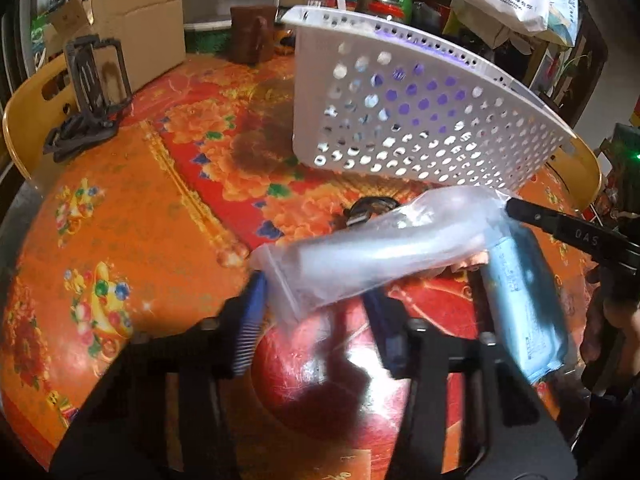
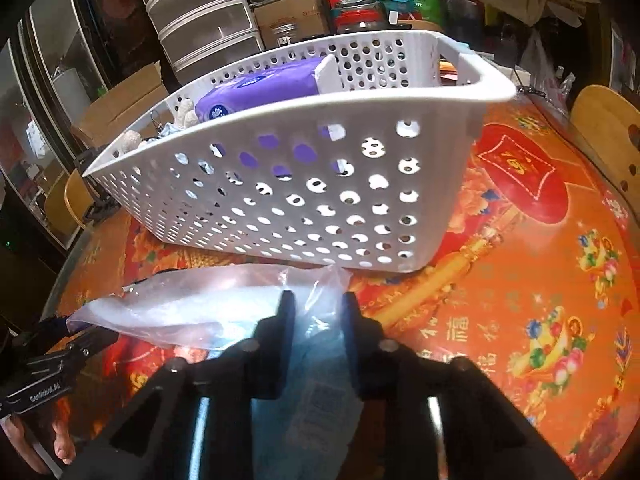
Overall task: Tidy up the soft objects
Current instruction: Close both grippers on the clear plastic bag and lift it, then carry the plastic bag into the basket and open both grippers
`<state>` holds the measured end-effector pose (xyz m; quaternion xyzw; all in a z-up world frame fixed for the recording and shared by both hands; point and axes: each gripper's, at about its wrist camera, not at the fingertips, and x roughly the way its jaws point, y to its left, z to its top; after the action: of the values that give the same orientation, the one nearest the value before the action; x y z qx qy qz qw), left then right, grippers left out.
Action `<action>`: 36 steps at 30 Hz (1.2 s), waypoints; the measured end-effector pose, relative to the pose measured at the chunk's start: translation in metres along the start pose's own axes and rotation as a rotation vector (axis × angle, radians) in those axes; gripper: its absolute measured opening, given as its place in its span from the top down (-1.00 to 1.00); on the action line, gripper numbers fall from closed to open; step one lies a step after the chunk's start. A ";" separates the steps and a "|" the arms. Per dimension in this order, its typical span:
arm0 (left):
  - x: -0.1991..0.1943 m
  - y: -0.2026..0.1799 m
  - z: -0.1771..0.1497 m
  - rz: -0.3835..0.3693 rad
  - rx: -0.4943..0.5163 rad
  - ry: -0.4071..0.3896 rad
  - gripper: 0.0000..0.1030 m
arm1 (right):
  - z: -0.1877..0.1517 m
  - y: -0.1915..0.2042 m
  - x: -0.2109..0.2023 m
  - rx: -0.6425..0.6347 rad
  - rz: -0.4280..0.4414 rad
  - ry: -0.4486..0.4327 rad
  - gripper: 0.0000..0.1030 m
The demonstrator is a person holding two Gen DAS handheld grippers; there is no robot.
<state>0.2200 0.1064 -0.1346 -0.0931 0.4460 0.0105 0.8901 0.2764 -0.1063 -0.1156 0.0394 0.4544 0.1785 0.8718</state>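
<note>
A clear plastic bag (image 1: 372, 248) with a pale blue pack (image 1: 524, 300) in it hangs between my two grippers above the table. My left gripper (image 1: 316, 308) has its blue fingers apart around the bag's open end. My right gripper (image 2: 318, 320) is shut on the bag (image 2: 224, 304) and the blue pack (image 2: 316, 392); it also shows in the left wrist view (image 1: 560, 228). A white perforated basket (image 1: 420, 120) stands just beyond, holding a purple tissue pack (image 2: 264, 92) and small white soft things (image 2: 184, 114).
The round table has an orange and red flowered cloth (image 1: 132, 208). A black phone stand (image 1: 96, 92) and a cardboard box (image 1: 136, 28) sit at the far left. Wooden chair backs (image 2: 608, 128) ring the table. Drawers (image 2: 200, 16) and bags crowd the back.
</note>
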 end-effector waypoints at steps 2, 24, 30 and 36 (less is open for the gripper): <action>0.005 0.004 -0.001 -0.007 -0.015 0.017 0.54 | -0.001 -0.002 -0.001 -0.001 0.000 0.002 0.75; -0.025 0.000 -0.004 -0.054 0.018 -0.114 0.98 | -0.011 0.004 -0.029 -0.033 -0.008 -0.064 0.88; -0.042 -0.002 -0.005 -0.065 0.025 -0.147 0.99 | -0.012 0.008 -0.042 -0.046 -0.010 -0.097 0.89; -0.061 -0.004 -0.006 -0.081 0.022 -0.182 0.99 | -0.013 0.014 -0.065 -0.061 -0.008 -0.146 0.89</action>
<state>0.1787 0.1057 -0.0886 -0.1002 0.3592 -0.0219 0.9276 0.2281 -0.1167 -0.0687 0.0241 0.3841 0.1852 0.9042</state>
